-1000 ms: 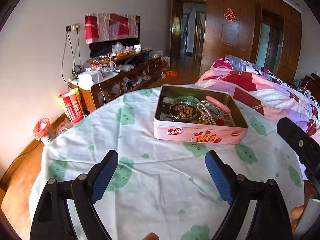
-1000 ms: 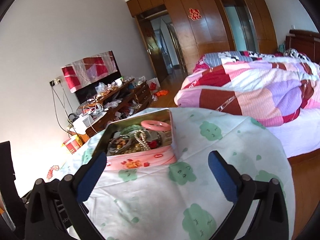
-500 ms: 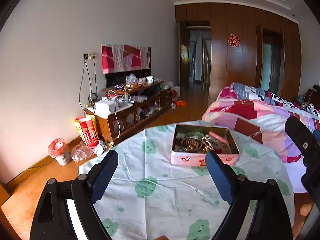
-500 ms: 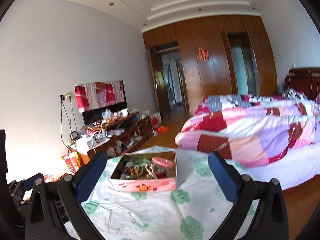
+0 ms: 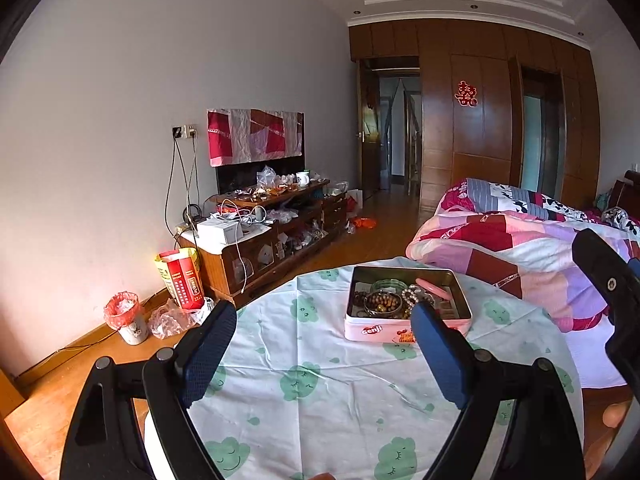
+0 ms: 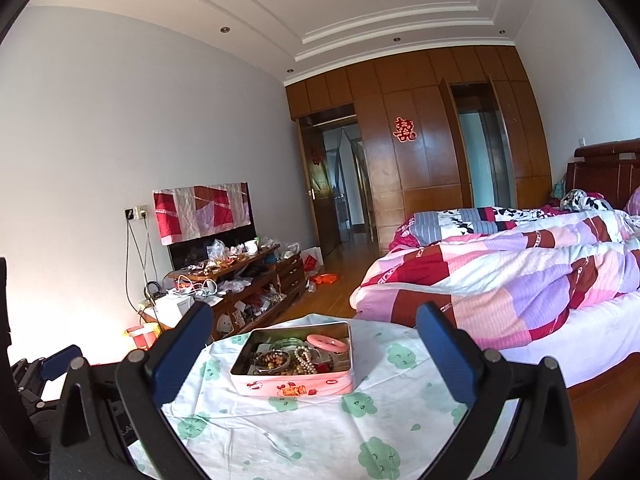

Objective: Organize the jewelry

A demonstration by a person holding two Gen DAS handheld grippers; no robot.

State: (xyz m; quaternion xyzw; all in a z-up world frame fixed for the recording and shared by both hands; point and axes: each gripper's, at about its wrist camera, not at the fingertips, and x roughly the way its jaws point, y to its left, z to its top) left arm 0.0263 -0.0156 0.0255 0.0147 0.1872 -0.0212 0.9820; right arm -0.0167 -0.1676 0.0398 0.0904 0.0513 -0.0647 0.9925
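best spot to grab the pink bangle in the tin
Grip the pink bangle on its raised near rim, coming from above. It leans at the back right corner of the open tin, over the other jewelry, so its edge stands clear while the tin walls block sideways approaches.

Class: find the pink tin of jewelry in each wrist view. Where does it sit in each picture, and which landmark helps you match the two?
Left wrist: pink tin right of centre, partly behind the right fingertip.
Right wrist: pink tin low, left of centre, between the fingers.
Shared landmark: red wall ornament.
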